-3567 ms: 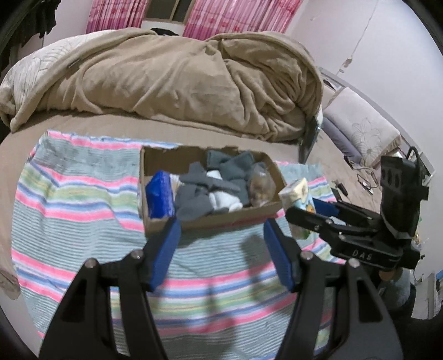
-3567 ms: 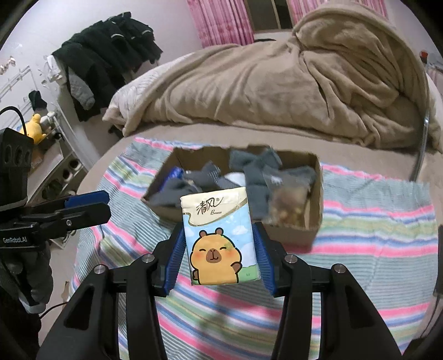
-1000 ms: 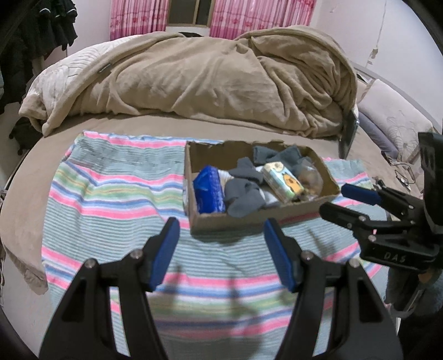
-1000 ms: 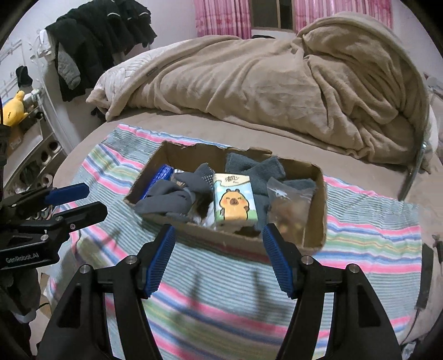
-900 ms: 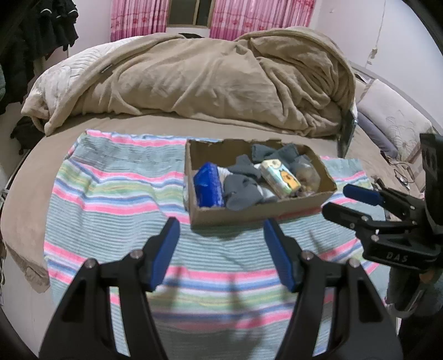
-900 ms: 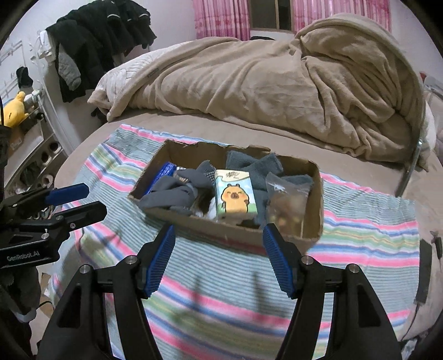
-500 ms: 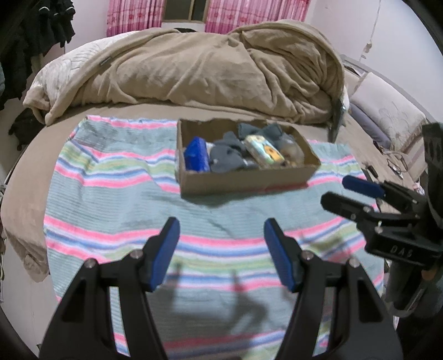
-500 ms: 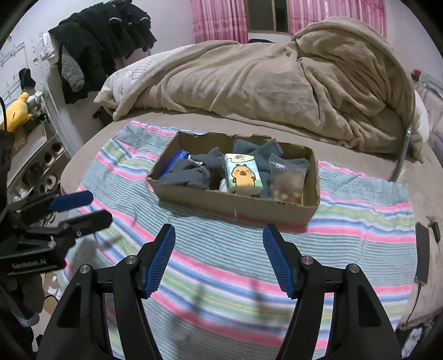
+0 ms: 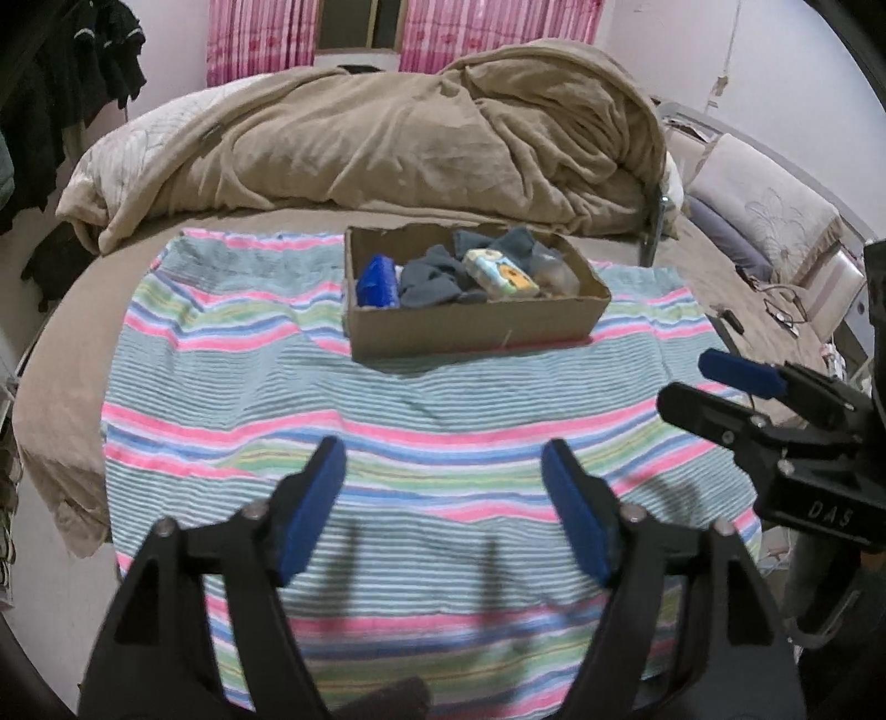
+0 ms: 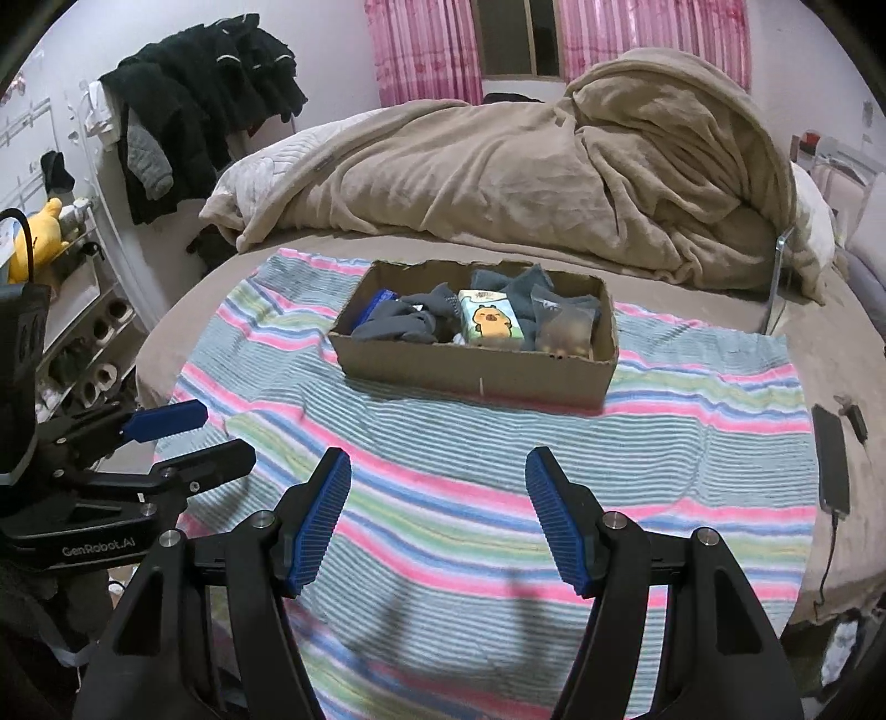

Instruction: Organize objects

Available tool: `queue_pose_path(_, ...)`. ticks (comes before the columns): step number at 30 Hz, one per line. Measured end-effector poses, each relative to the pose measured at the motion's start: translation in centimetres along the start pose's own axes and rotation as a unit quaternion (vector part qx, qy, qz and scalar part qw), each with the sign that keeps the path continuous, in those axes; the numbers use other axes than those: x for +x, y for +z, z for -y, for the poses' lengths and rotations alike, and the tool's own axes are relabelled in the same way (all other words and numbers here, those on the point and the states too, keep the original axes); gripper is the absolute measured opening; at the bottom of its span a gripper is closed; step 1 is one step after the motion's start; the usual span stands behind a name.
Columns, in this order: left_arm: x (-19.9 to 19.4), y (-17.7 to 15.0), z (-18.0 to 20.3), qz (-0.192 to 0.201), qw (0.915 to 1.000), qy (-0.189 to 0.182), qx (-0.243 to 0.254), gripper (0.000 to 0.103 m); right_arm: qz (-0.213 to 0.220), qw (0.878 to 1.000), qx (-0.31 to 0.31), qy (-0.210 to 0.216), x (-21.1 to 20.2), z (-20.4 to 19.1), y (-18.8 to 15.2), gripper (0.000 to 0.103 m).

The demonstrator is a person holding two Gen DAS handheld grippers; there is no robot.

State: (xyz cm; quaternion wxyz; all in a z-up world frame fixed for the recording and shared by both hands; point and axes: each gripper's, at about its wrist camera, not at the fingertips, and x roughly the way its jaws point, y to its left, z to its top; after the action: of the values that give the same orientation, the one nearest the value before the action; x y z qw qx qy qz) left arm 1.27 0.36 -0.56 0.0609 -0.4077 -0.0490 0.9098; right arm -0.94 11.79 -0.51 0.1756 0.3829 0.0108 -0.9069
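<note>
The task looks essentially finished: the tissue pack [image 10: 492,322], grey socks [image 10: 404,324], blue packet [image 9: 378,279] and snack bag [image 10: 565,327] all lie inside the cardboard box [image 10: 476,376] on the bed's striped blanket [image 10: 498,459], while the left gripper [image 9: 443,504] and right gripper [image 10: 437,518] hover wide open and empty, well apart from it.

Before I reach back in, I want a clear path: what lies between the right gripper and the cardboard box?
In the right wrist view, only striped blanket separates the right gripper from the cardboard box.

A home bedroom: a bed [image 10: 803,354] with rumpled beige blanket [image 10: 526,166], pink curtains [image 10: 426,50], hung clothes [image 10: 183,105].
</note>
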Motion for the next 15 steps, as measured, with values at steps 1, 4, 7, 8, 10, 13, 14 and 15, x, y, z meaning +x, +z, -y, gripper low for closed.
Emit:
queue_pose_path(1, -0.21, -0.04, 0.08, 0.003, 1.0000, 0.001, 0.002, 0.078, 0.001, 1.000, 0.001, 0.000, -0.14, -0.04, -0.07, 0.069)
queue_pose_path(4, -0.42, 0.01, 0.15, 0.004, 1.0000, -0.001, 0.002, 0.078, 0.003, 1.000, 0.004, -0.001, -0.44, -0.03, -0.23, 0.069)
queue_pose_path(7, -0.44, 0.06, 0.12, 0.003, 1.0000, -0.001, 0.002, 0.079, 0.003, 1.000, 0.004, -0.001, -0.50, -0.03, -0.32, 0.069)
queue_pose_path(8, -0.47, 0.09, 0.14, 0.003, 1.0000, -0.001, 0.003, 0.079, 0.003, 1.000, 0.004, -0.001, -0.50, -0.03, -0.32, 0.069)
queue_pose_path(10, -0.54, 0.10, 0.22, 0.004, 1.0000, 0.000, 0.006, 0.079, 0.004, 1.000, 0.005, -0.001, -0.50, -0.05, -0.34, 0.069)
queue_pose_path(13, -0.55, 0.13, 0.39, 0.005, 1.0000, -0.002, 0.007, 0.079, 0.003, 1.000, 0.005, -0.001, -0.49, -0.05, -0.36, 0.069)
queue_pose_path(14, -0.55, 0.16, 0.38, 0.004, 1.0000, -0.001, 0.007, 0.079, 0.003, 1.000, 0.005, -0.001, -0.47, -0.04, -0.35, 0.069)
queue_pose_path(15, -0.56, 0.20, 0.40, 0.005, 1.0000, -0.001, 0.007, 0.079, 0.003, 1.000, 0.005, -0.001, -0.48, -0.04, -0.36, 0.069)
